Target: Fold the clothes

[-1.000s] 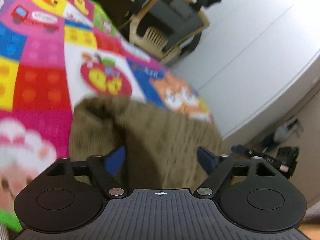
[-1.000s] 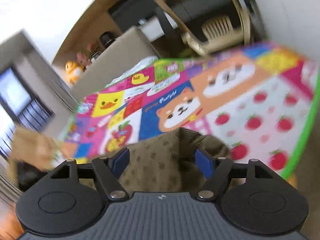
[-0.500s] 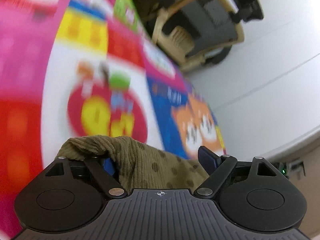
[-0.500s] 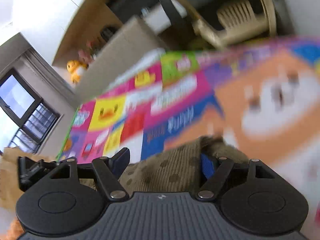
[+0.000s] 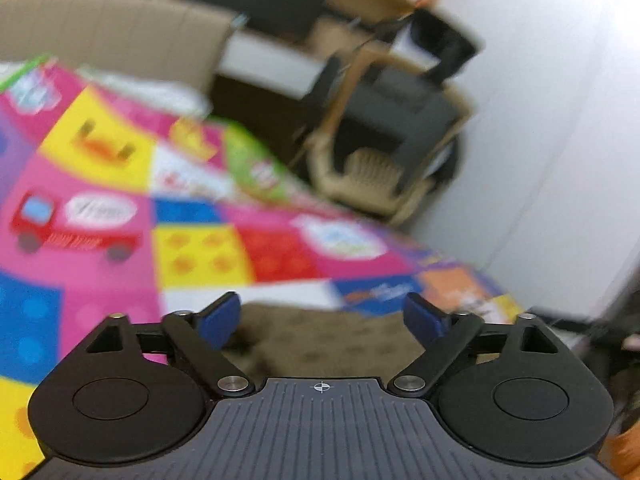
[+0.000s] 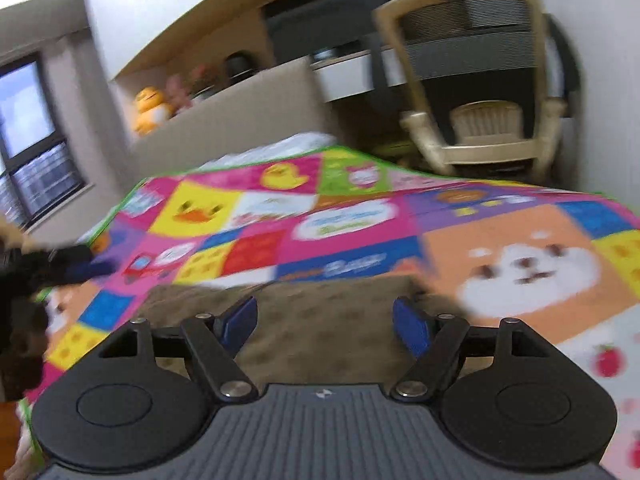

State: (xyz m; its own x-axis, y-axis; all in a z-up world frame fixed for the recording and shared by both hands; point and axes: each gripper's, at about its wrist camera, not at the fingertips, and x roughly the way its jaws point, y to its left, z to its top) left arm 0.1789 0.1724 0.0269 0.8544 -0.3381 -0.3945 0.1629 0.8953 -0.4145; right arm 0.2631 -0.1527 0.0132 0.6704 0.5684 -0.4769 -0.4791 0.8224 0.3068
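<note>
An olive-brown dotted garment lies flat on the colourful play mat. It also shows in the right wrist view. My left gripper is open, its blue pads apart above the near part of the garment, holding nothing. My right gripper is open too, over the garment, holding nothing. The left gripper shows blurred at the left edge of the right wrist view. Both views are blurred by motion.
A beige chair and a dark desk stand beyond the mat's far edge. A tan headboard or sofa back with a yellow plush toy stands behind the mat. A white wall is on the right.
Both grippers have tilted up and drawn back from the garment. Cloth that lay draped over the left gripper's left finger and against the right gripper's right finger is off them; the garment lies flat.
</note>
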